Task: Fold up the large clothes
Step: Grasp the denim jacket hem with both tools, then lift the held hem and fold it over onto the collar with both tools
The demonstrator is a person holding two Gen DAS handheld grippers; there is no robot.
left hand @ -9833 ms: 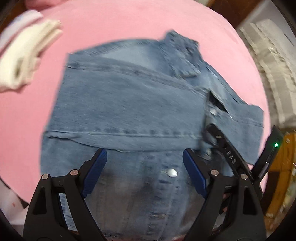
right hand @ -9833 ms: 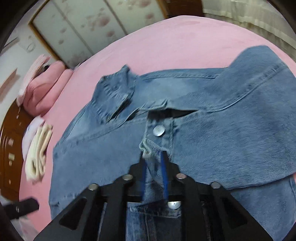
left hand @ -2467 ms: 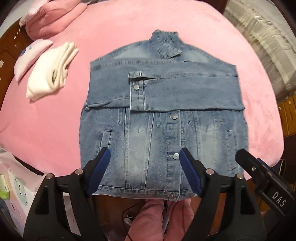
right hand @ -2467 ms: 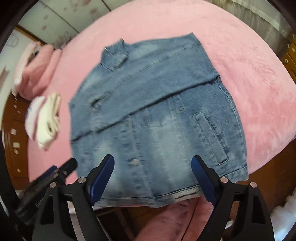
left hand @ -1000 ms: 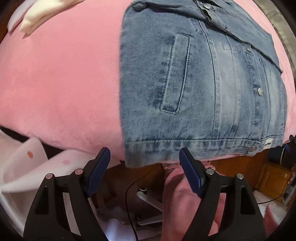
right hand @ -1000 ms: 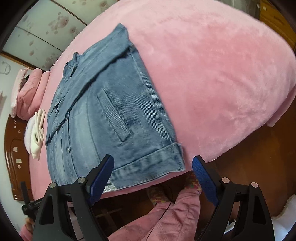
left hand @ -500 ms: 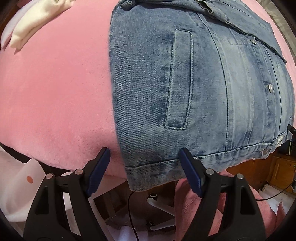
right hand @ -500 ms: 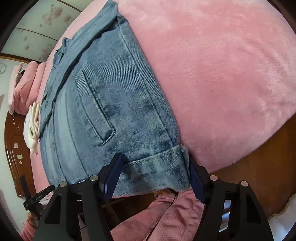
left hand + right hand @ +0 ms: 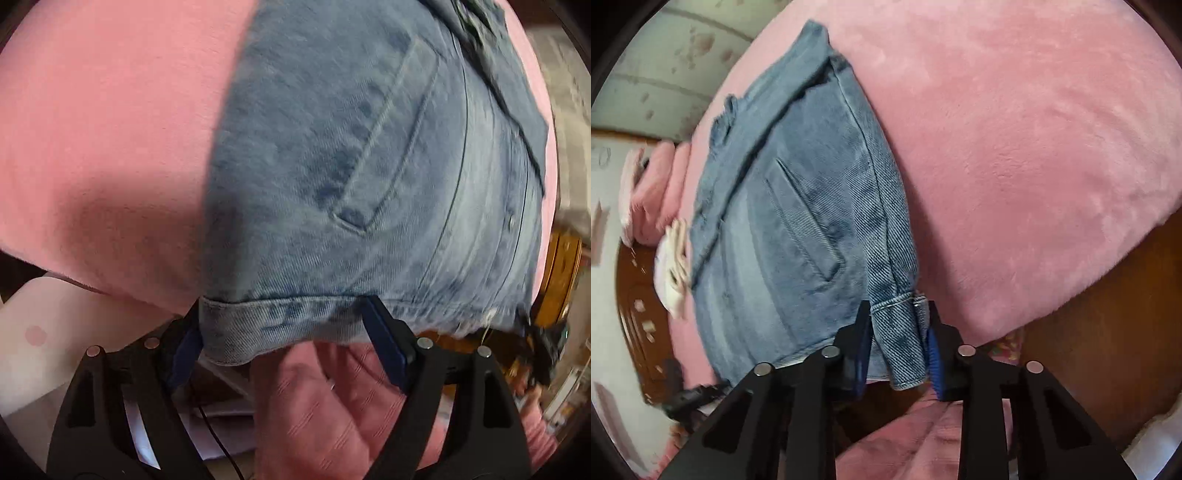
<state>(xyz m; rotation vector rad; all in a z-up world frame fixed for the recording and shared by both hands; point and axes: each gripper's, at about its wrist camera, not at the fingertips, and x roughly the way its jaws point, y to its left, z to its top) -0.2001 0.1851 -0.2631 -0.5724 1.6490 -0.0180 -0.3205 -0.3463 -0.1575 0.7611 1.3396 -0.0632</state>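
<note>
A denim jacket lies flat on a pink blanket that covers a bed, with its bottom hem hanging just over the near edge. Its folded sleeves lie across the upper part, and the collar points to the far side.

The left gripper sits at the near left corner of the jacket. Its jaws are spread wide, one blue pad on each side of the hem corner, with the hem band lying between them. The left pad touches the side edge of the hem; the right pad rests against the hem's lower edge further along. The jaws are not yet pressed onto the cloth. A slanted pocket opening shows above the hem in this view, which is blurred. The pink blanket fills the left part of the view.

The right gripper is at the near right corner of the jacket. Its jaws are drawn close together and pinch the corner of the hem band, which stands bunched between the two blue pads. The denim above this corner lies flat on the blanket, with a pocket slit to the left of the side seam.

A folded white cloth lies on the blanket just beyond the jacket's far left side, and a pink pillow sits further back near it. Below the bed edge, pink trousers show between the gripper arms, with a wooden floor to the right.
</note>
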